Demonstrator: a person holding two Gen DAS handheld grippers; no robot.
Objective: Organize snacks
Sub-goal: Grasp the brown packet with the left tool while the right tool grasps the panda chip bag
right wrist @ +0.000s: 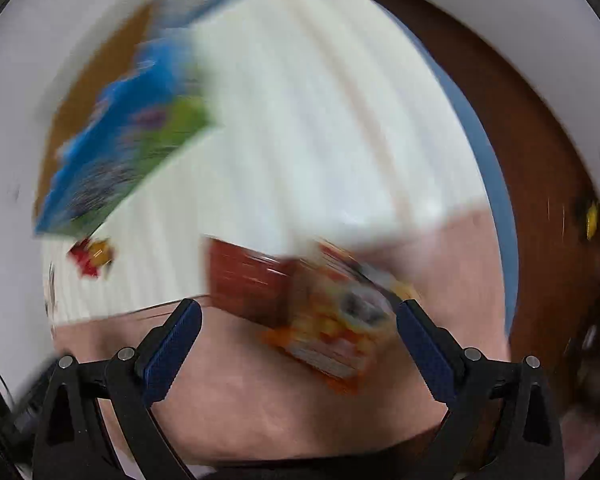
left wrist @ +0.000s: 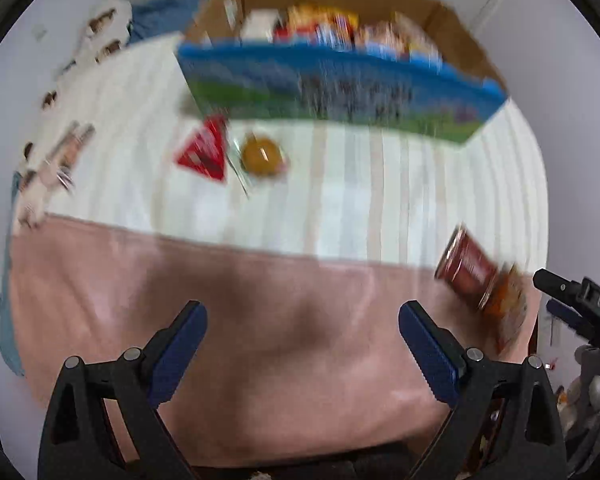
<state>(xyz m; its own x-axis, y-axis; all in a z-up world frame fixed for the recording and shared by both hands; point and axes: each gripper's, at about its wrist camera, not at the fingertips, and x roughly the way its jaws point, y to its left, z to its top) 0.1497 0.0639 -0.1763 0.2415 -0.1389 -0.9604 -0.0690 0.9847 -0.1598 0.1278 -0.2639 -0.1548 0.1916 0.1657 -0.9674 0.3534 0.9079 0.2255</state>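
Observation:
A cardboard box [left wrist: 340, 80] with a blue and green printed front stands at the far side of the bed, with several snack packs [left wrist: 340, 28] in it. A red triangular pack [left wrist: 204, 150] and a clear pack with a yellow round snack [left wrist: 262, 156] lie in front of it. A dark red can [left wrist: 466, 268] and an orange packet [left wrist: 508, 304] lie at the right. My left gripper [left wrist: 302, 322] is open and empty over the pink blanket. My right gripper [right wrist: 298, 320] is open, with the can [right wrist: 248, 280] and orange packet [right wrist: 332, 328] just ahead between its fingers. This view is blurred.
The bed has a white striped cover [left wrist: 380, 184] and a pink blanket [left wrist: 260, 320] at the near side. Patterned fabric [left wrist: 60, 152] lies at the left edge. The right gripper's body [left wrist: 580, 312] shows at the far right. A brown floor [right wrist: 540, 160] lies beyond the bed.

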